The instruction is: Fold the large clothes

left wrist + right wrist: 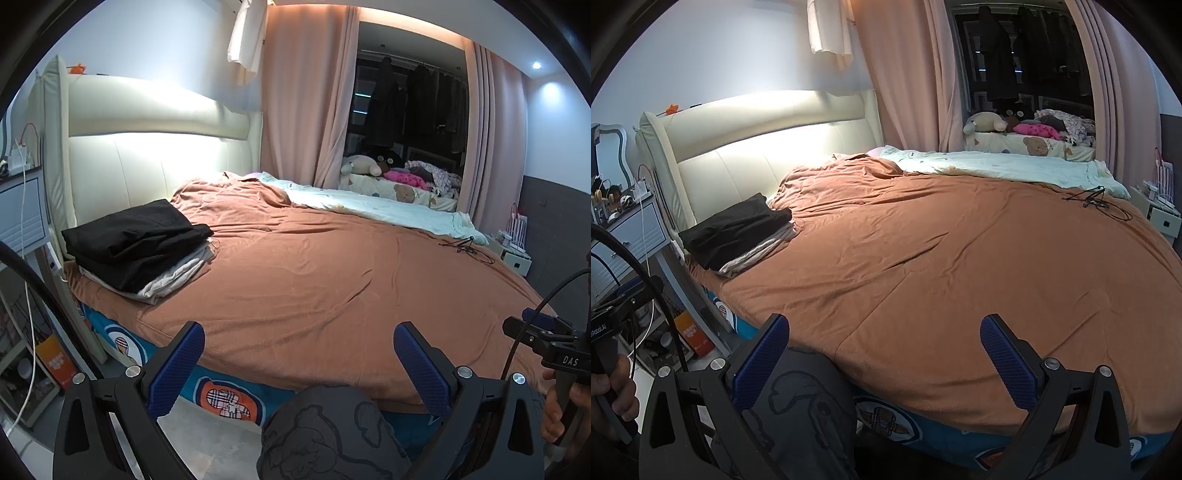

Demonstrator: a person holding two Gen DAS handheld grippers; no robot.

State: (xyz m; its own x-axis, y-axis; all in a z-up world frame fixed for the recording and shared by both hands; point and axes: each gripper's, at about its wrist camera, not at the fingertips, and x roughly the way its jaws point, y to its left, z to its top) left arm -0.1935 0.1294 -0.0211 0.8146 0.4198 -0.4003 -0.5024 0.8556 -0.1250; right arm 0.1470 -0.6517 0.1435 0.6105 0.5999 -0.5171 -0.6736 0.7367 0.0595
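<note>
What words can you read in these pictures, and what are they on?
"DAS": white letters on the black body of the right tool, seen from the left camera.
"RobotAI", its start cut off by the picture edge: on the black body of the left tool, seen from the right camera.
Orange box on the floor beside the bed: white print, too blurred to read.

A stack of folded black and white clothes lies on the rust-brown blanket at the bed's head-end left corner, just before the padded cream headboard. A pale mint quilt runs along the bed's far edge, behind the blanket. A thin black cable lies on the blanket near the far right corner, just before the quilt. Left of the bed stands a white bedside cabinet. Beyond the far edge, between the pink curtains, soft toys lie on a ledge.
</note>
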